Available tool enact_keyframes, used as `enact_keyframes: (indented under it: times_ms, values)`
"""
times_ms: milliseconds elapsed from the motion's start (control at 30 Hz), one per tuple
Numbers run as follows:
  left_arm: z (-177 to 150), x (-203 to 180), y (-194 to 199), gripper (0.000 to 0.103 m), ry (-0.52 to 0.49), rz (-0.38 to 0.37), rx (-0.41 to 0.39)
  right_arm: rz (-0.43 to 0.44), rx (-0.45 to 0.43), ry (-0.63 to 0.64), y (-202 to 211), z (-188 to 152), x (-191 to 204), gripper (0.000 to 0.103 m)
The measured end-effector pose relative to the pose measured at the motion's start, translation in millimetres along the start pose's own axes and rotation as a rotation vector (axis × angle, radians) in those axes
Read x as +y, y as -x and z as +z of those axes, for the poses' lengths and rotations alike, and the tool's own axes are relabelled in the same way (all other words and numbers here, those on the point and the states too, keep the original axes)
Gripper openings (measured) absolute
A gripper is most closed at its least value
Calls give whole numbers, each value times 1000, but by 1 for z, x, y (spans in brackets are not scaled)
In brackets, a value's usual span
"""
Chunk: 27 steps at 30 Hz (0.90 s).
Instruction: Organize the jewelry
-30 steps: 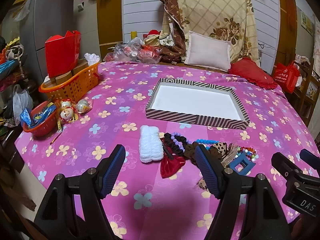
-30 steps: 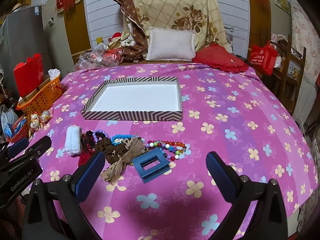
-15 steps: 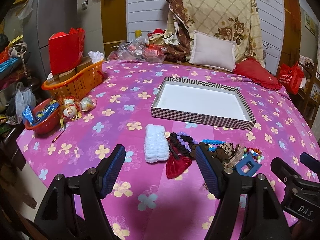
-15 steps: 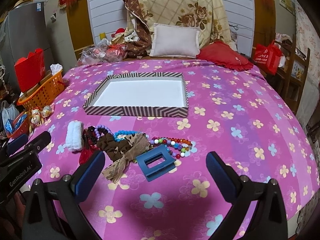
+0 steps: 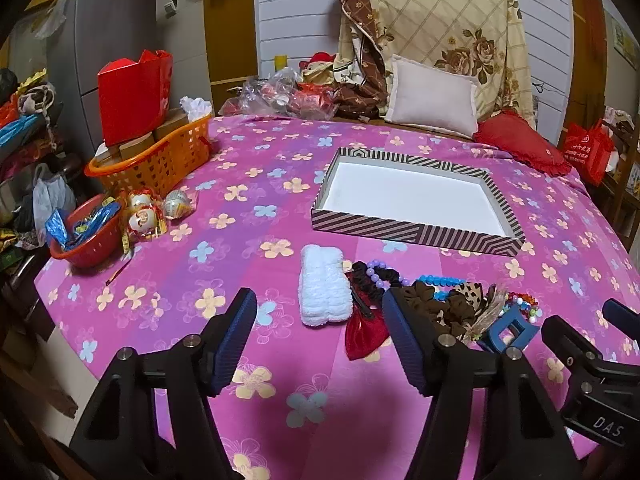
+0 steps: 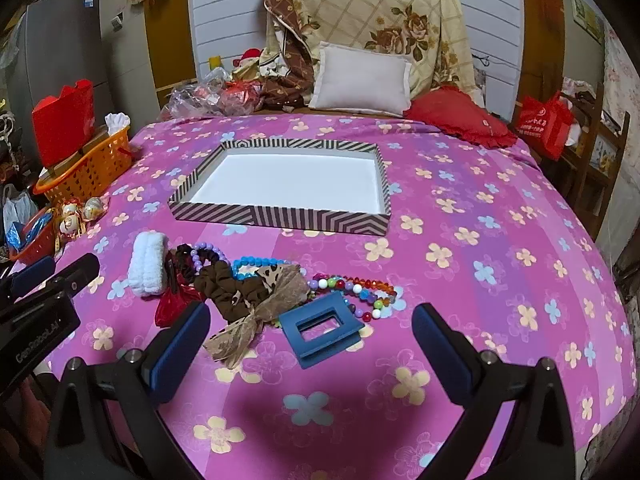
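A striped box (image 5: 412, 232) (image 6: 280, 217) with a white inside lies open on the pink flowered cloth. In front of it lies a heap of accessories: a white scrunchie (image 5: 324, 290) (image 6: 147, 265), a red bow clip (image 5: 364, 334), a brown scrunchie (image 6: 224, 290), a blue bead bracelet (image 6: 256, 261), a multicoloured bead string (image 6: 360, 290) and a blue square claw clip (image 6: 322, 326) (image 5: 506, 330). My left gripper (image 5: 320, 340) is open, just short of the white scrunchie. My right gripper (image 6: 310, 354) is open, just short of the blue clip.
An orange basket (image 5: 160, 160) with a red bag (image 5: 134, 96) stands at the left edge, beside a red bowl (image 5: 92, 236) and small figurines (image 5: 146, 212). Pillows (image 6: 362, 80) and plastic bags (image 5: 288, 96) lie behind the box. The table edge runs close below both grippers.
Both grippers have drifted slightly forward and toward the heap. Both stay open. Nothing on the table has moved.
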<state>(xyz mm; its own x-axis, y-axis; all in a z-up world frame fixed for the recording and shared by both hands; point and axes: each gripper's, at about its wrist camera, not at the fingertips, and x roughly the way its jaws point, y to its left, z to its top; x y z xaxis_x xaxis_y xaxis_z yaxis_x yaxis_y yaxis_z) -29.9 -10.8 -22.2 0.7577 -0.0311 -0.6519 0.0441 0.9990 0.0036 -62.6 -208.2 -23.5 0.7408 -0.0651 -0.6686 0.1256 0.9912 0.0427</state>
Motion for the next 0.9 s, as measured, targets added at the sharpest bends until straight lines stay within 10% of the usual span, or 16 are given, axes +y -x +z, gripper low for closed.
enact_keyframes:
  times_ms: [900]
  values:
    - [12,54,-55,58,92,-40,122,139,60,95,-42,10,3,101]
